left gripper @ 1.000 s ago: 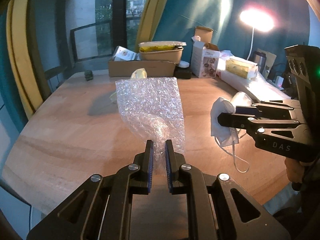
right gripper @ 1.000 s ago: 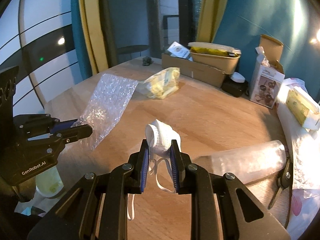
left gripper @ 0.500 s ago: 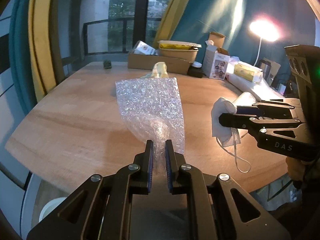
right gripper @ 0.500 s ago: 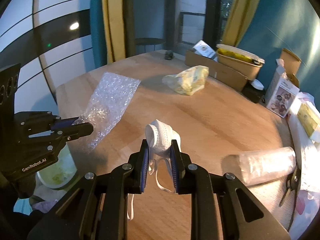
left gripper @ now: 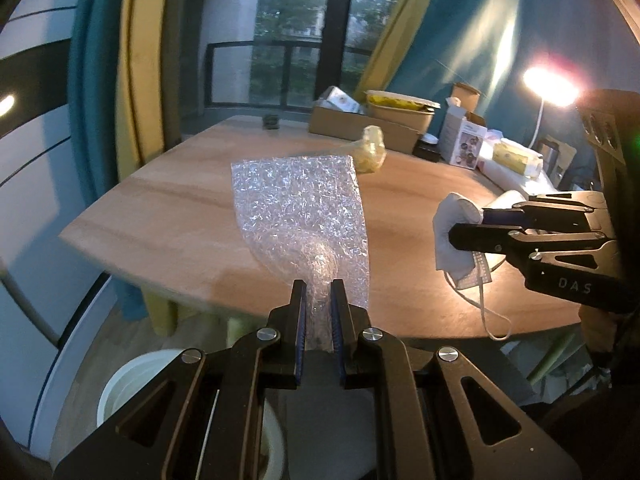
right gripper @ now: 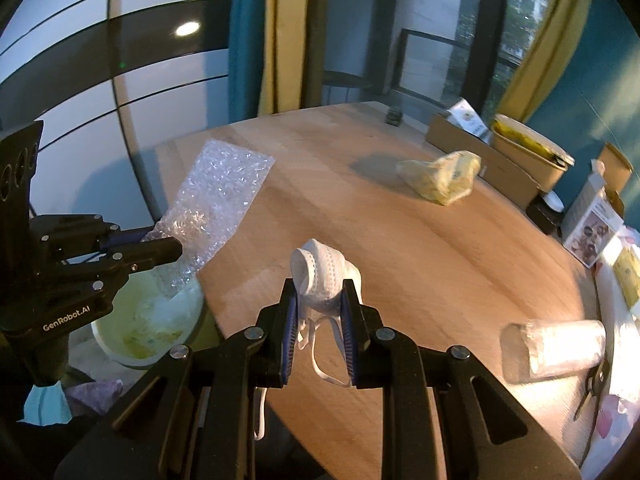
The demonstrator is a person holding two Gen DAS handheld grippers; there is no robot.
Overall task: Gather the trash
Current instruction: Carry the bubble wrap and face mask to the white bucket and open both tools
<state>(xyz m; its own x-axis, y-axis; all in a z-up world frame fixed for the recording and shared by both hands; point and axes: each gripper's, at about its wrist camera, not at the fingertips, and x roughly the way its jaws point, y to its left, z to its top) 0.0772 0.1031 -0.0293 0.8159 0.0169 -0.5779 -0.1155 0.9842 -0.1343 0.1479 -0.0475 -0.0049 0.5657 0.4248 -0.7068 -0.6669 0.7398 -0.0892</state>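
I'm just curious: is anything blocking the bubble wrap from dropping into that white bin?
Nothing visible does. The left gripper holds the clear bubble wrap sheet just above the open white round bin beside the table edge.

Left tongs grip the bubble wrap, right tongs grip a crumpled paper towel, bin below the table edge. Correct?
Not quite: the right tongs grip a white face mask with ear loops, per the right wrist view. The left tongs, bubble wrap and bin are as stated.

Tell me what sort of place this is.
Probably a home dining or living room: a wooden table cluttered with cardboard boxes and a takeaway container, curtains beside a balcony window, and a lit lamp.
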